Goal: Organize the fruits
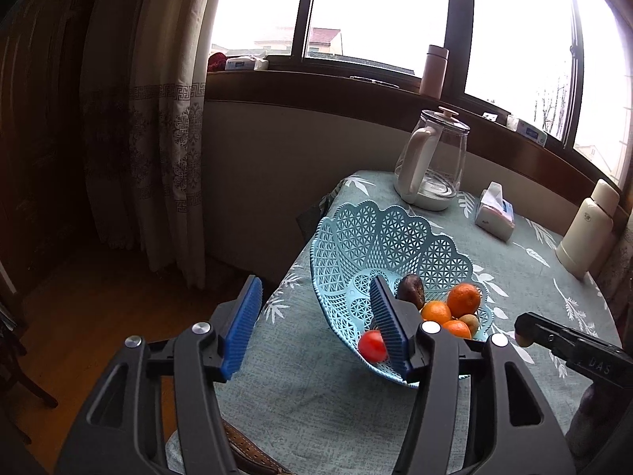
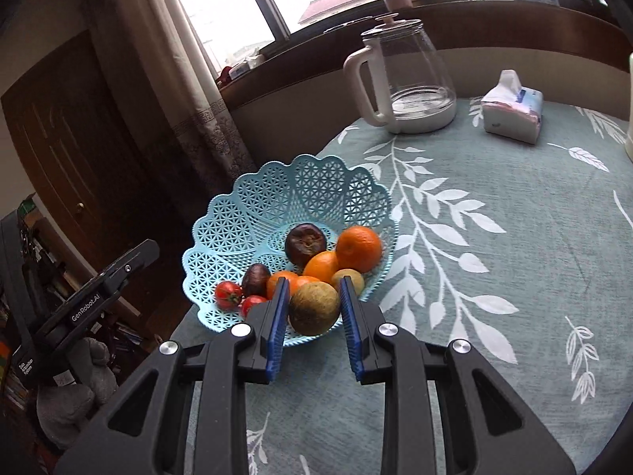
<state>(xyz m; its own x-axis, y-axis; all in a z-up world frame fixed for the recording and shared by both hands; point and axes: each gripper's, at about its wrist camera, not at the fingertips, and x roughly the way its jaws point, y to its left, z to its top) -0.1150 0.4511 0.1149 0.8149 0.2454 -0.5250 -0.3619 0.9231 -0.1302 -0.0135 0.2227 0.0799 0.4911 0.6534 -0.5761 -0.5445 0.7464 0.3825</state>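
Note:
A light-blue lattice basket (image 1: 376, 237) (image 2: 277, 198) stands near the table's left edge. In it lie oranges (image 2: 359, 248), two dark fruits (image 2: 305, 241), tomatoes (image 2: 228, 295) and a small kiwi (image 2: 348, 280). My right gripper (image 2: 312, 293) is shut on a round brownish-green fruit (image 2: 314, 308), held just over the basket's near rim. In the left wrist view the right gripper (image 1: 524, 332) reaches in from the right. My left gripper (image 1: 316, 281) is open wide and holds nothing. Its right finger covers part of the basket and sits beside a tomato (image 1: 372, 345).
A glass kettle (image 2: 407, 79) with a white handle and a tissue pack (image 2: 512, 113) stand at the back of the leaf-patterned tablecloth (image 2: 494, 277). A white flask (image 1: 585, 229) stands at the far right. Curtain (image 1: 158, 138) and wooden floor lie left of the table.

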